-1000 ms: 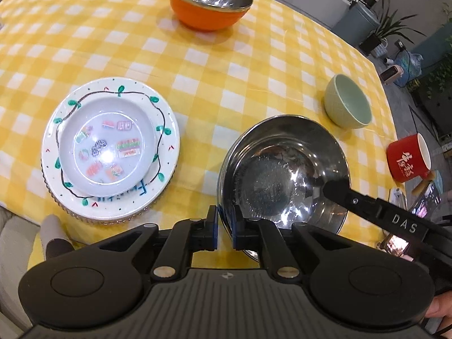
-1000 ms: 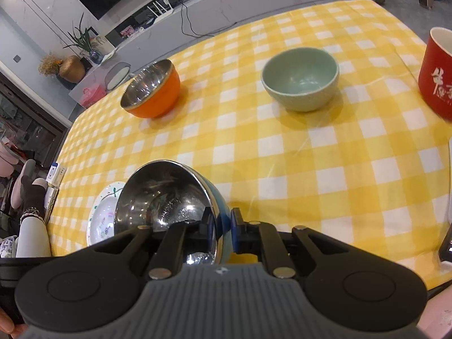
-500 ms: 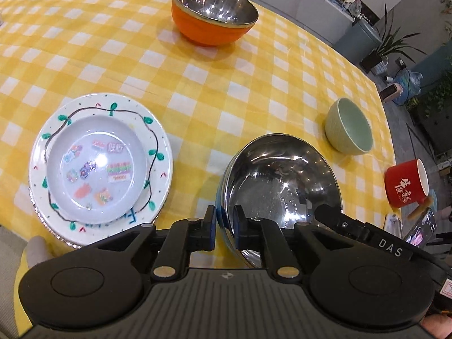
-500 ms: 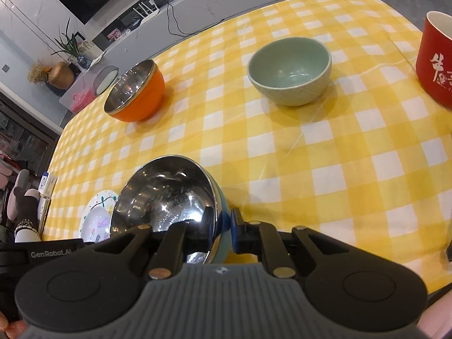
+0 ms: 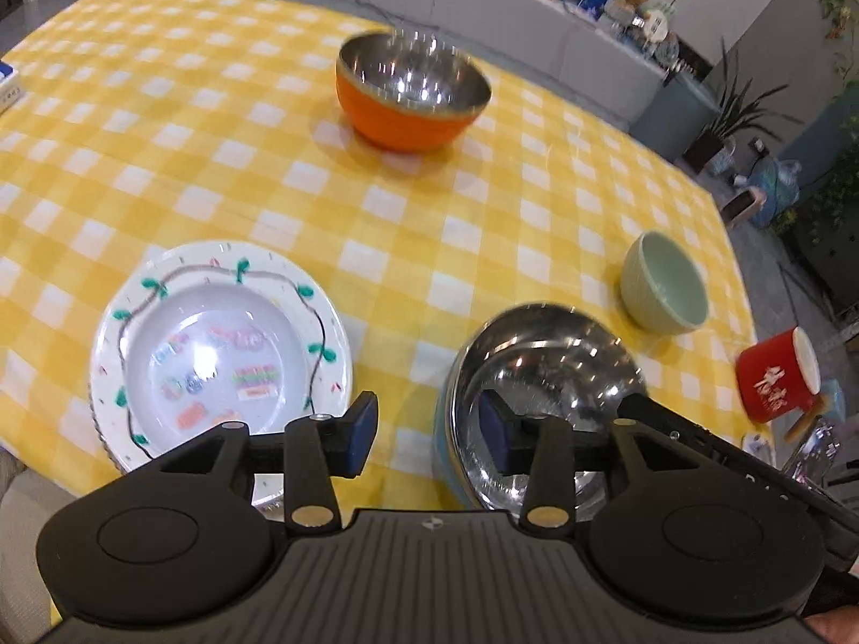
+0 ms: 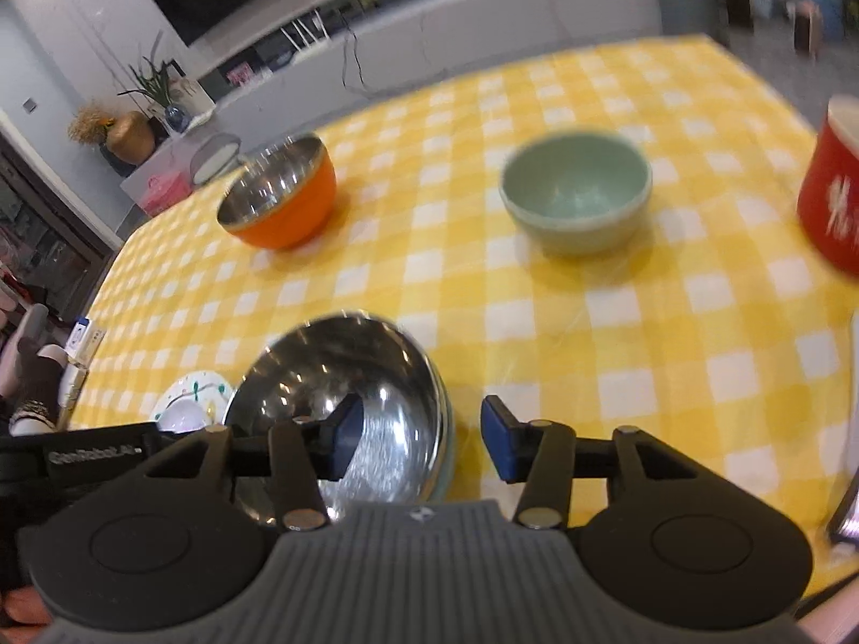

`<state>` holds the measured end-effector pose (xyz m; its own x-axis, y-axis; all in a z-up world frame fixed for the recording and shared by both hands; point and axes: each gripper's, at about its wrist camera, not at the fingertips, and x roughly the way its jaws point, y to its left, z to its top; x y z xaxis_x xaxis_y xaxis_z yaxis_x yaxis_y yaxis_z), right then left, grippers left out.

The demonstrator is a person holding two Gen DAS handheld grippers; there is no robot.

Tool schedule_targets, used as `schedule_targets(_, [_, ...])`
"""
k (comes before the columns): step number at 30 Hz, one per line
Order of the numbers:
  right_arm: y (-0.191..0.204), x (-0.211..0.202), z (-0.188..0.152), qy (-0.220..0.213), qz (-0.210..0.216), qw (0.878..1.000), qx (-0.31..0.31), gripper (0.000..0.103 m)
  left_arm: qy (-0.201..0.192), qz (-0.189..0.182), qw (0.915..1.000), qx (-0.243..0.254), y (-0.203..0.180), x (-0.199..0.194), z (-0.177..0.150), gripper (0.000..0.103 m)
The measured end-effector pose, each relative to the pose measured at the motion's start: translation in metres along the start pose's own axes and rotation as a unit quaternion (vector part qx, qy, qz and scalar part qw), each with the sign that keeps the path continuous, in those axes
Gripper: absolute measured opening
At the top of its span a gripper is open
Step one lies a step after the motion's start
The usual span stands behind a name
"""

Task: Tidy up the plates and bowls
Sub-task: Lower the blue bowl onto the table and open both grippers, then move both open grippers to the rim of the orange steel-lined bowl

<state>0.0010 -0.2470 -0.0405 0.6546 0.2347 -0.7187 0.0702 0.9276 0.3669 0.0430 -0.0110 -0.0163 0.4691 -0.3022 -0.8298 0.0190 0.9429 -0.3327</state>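
A steel bowl with a blue outside (image 5: 542,375) (image 6: 349,375) sits on the yellow checked tablecloth near the front edge. My left gripper (image 5: 427,437) is open, its jaws either side of the bowl's left rim. My right gripper (image 6: 419,443) is open, its jaws either side of the bowl's right rim. A white patterned plate stack (image 5: 215,343) (image 6: 193,402) lies left of the bowl. An orange steel-lined bowl (image 5: 413,91) (image 6: 279,193) stands at the back. A pale green bowl (image 5: 665,282) (image 6: 577,198) stands to the right.
A red mug (image 5: 778,375) (image 6: 832,198) stands at the table's right edge. Small items (image 5: 805,440) lie beyond the mug by the edge. A counter and potted plants (image 5: 735,107) stand behind the table.
Both grippers were shut on the steel bowl's rim and have now opened. The bowl has come down onto the tablecloth. Both cameras have tilted up and show more of the room.
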Motion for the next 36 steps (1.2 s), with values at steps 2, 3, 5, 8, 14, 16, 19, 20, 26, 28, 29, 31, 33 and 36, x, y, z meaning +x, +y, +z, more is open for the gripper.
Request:
schedule_targets(2, [0.006, -0.006, 0.001, -0.023, 0.001, 1.0, -0.014, 0.057, -0.021, 0.002, 0.9997, 0.011, 0.001, -0.009, 0.004, 0.054])
schedule_targets(3, [0.008, -0.008, 0.002, -0.032, 0.005, 0.999, -0.016, 0.059, -0.032, 0.006, 0.9993, 0.016, 0.002, -0.013, 0.006, 0.054])
schedule_targets(5, [0.011, -0.011, 0.003, -0.052, 0.013, 0.998, -0.014, 0.061, -0.051, 0.015, 0.9984, 0.022, 0.003, -0.018, 0.01, 0.056])
schedule_targets(8, [0.019, -0.008, 0.008, -0.068, 0.014, 0.998, -0.01, 0.062, -0.064, 0.02, 0.9974, 0.025, 0.007, -0.02, 0.018, 0.056])
schedule_targets(14, [0.04, 0.005, 0.022, -0.076, 0.015, 0.997, -0.012, 0.063, -0.079, 0.028, 0.9958, 0.037, 0.017, -0.019, 0.037, 0.056])
schedule_targets(16, [0.046, 0.01, 0.027, -0.076, 0.012, 0.997, -0.014, 0.063, -0.085, 0.03, 0.9953, 0.035, 0.02, -0.018, 0.044, 0.056])
schedule_targets(19, [0.051, 0.019, 0.034, -0.072, 0.009, 0.997, -0.015, 0.066, -0.09, 0.025, 0.9952, 0.029, 0.028, -0.014, 0.057, 0.056])
schedule_targets(20, [0.054, 0.023, 0.037, -0.068, 0.006, 0.997, -0.017, 0.066, -0.092, 0.025, 0.995, 0.03, 0.03, -0.013, 0.061, 0.056])
schedule_targets(26, [0.06, 0.045, 0.056, -0.041, 0.006, 0.999, -0.009, 0.072, -0.104, 0.022, 0.9935, 0.041, 0.038, -0.005, 0.087, 0.062])
schedule_targets(28, [0.062, 0.053, 0.063, -0.031, 0.01, 0.999, 0.002, 0.072, -0.106, 0.023, 0.9935, 0.035, 0.041, -0.002, 0.096, 0.064])
schedule_targets(29, [0.064, 0.057, 0.068, -0.029, 0.01, 1.0, 0.004, 0.073, -0.107, 0.023, 0.9933, 0.035, 0.042, 0.0, 0.101, 0.065])
schedule_targets(31, [0.07, 0.065, 0.076, -0.026, 0.004, 1.0, 0.003, 0.073, -0.11, 0.026, 0.9928, 0.041, 0.043, 0.004, 0.109, 0.065])
schedule_targets(33, [0.075, 0.073, 0.084, -0.024, 0.001, 1.0, 0.005, 0.073, -0.111, 0.028, 0.9924, 0.044, 0.043, 0.009, 0.117, 0.065])
schedule_targets(36, [0.08, 0.087, 0.098, -0.012, 0.017, 1.0, 0.022, 0.073, -0.109, 0.021, 0.9932, 0.037, 0.047, 0.019, 0.129, 0.065])
